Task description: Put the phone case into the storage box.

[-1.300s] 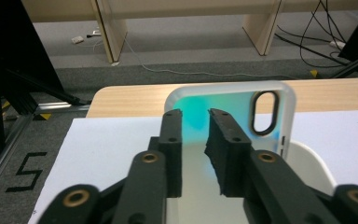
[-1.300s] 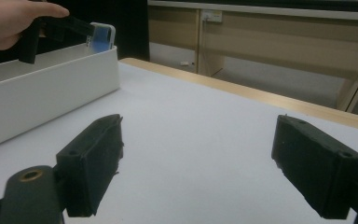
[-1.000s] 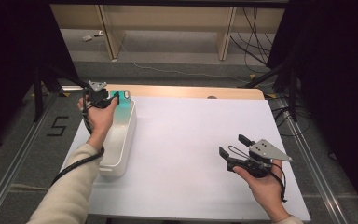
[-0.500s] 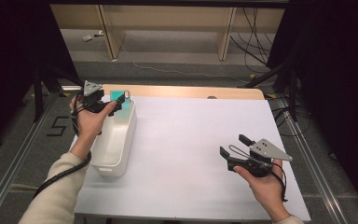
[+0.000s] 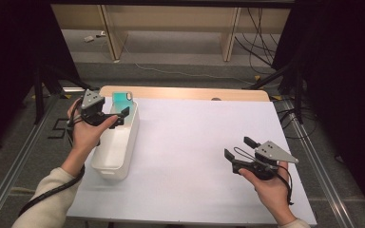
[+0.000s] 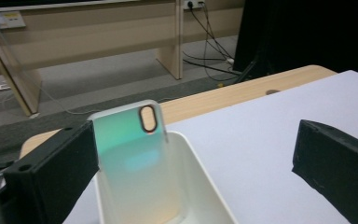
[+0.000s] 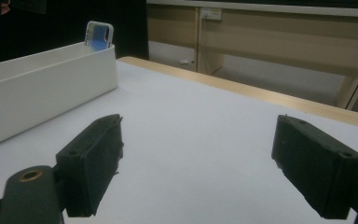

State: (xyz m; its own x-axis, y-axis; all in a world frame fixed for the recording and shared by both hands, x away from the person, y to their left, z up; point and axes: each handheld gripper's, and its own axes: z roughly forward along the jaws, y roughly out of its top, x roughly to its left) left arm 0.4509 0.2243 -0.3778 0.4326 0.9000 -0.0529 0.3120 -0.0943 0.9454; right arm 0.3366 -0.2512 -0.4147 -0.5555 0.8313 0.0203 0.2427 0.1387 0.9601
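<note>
A teal, translucent phone case [image 5: 122, 99] stands upright at the far end of a white bin [image 5: 105, 164], leaning on its end wall. In the left gripper view the case [image 6: 130, 140] rises from the bin [image 6: 205, 177] just ahead of my jaws. My left gripper [image 5: 122, 115] hovers over the bin's left rim. Its jaws have just been opening and now stand wide, with no pad pressing on the case. My right gripper [image 5: 237, 147] rests open at the near right of the table with nothing between its fingers. From there the bin [image 7: 46, 93] and case [image 7: 98, 36] show far off.
A white sheet [image 5: 195, 152] covers the table, with a strip of wooden edge [image 5: 195, 93] along the far side. Black stands and cables crowd the floor at both sides. Wooden furniture legs [image 5: 230, 33] stand beyond the table.
My left gripper opened, let go of the phone case and drew back left and toward the person. The case stays standing in the bin. The right gripper kept still.
</note>
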